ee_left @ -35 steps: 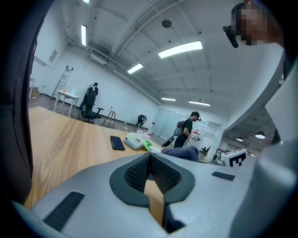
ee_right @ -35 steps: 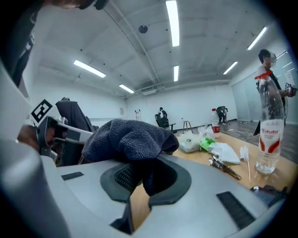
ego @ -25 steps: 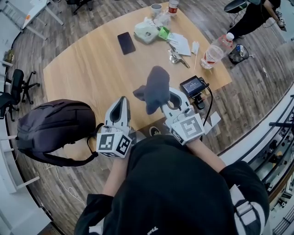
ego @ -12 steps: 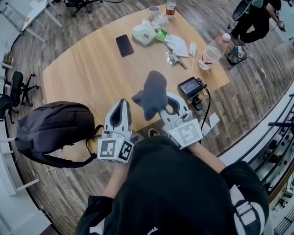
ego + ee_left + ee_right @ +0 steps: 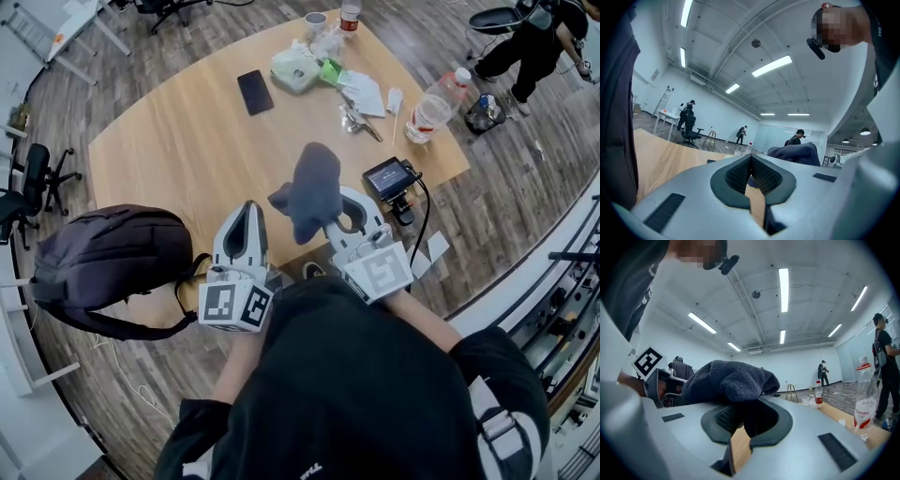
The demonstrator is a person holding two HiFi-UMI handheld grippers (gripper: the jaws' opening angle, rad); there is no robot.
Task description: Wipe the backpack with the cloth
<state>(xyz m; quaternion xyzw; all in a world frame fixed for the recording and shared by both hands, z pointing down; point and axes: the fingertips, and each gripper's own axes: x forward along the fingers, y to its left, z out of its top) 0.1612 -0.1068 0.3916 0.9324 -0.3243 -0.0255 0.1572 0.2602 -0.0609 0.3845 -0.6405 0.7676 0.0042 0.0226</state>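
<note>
Cloth [image 5: 314,187], dark grey-blue and nubbly, pinched in the pressed-together jaws of the right gripper [image 5: 326,221]; bunched up above the jaw tips and drooping over them, with a fold hanging down between the pads in the right gripper view. Just to the left, the left gripper [image 5: 248,211], jaws pressed together on nothing, close to the cloth but apart from it. Both held side by side over the near edge of the wooden table [image 5: 178,141]. Further left, the backpack [image 5: 112,258], dark purple-grey, lying on its side beside the table's near-left edge, one strap looping toward the left gripper, touched by neither gripper nor cloth; cannot tell what supports it. Just right of the right gripper, a small screen device [image 5: 389,176] on the table edge. Farther out, a black phone [image 5: 256,89] and, at far right, a plastic bottle [image 5: 433,108].
</note>
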